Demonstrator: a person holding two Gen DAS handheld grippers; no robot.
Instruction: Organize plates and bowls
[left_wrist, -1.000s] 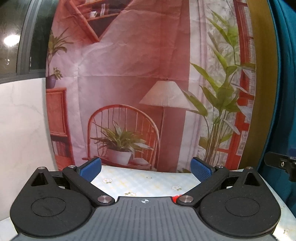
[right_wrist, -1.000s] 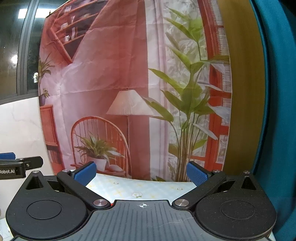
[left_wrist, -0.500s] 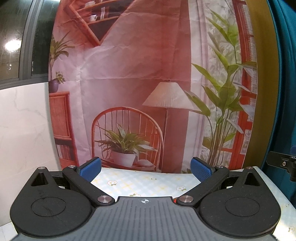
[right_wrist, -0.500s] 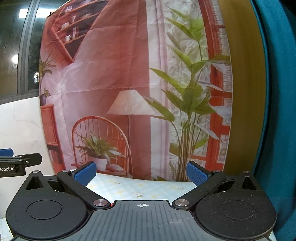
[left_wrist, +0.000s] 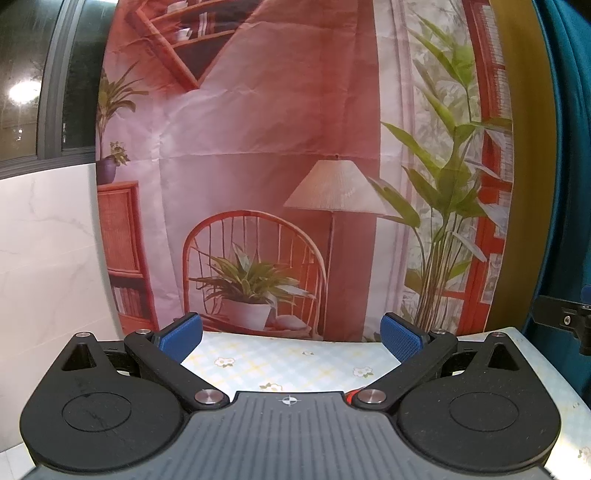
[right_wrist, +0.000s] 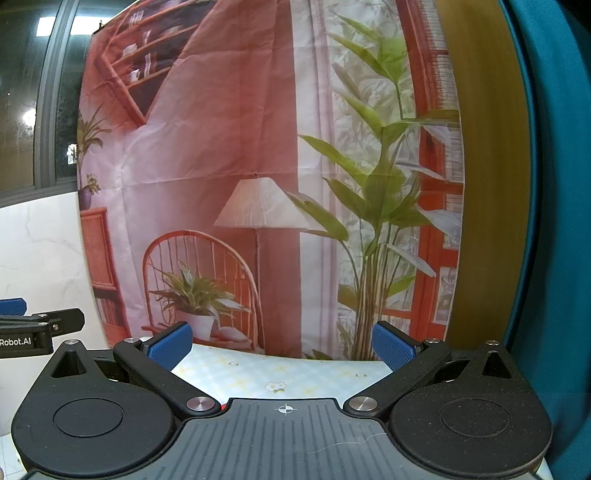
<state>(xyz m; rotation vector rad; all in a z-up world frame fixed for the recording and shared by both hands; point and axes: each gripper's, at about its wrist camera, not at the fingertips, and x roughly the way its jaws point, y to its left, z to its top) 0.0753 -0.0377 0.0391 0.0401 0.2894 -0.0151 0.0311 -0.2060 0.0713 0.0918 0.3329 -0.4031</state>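
Facing printed backdrop (left_wrist: 280, 155) at far edge of table: both grippers level, side by side. Left gripper (left_wrist: 291, 334): jaws spread wide, blue pads (left_wrist: 181, 334) clamping nothing. Right gripper (right_wrist: 280, 341): jaws spread wide, nothing between pads. Between each pair of jaws: only floral tablecloth (left_wrist: 288, 360) and backdrop showing chair, lamp, plants. Plates and bowls: in neither view, so appearance and position relative to jaws cannot be told. Teal curtain (right_wrist: 554, 221) at right; marble wall (left_wrist: 44, 251) at left.
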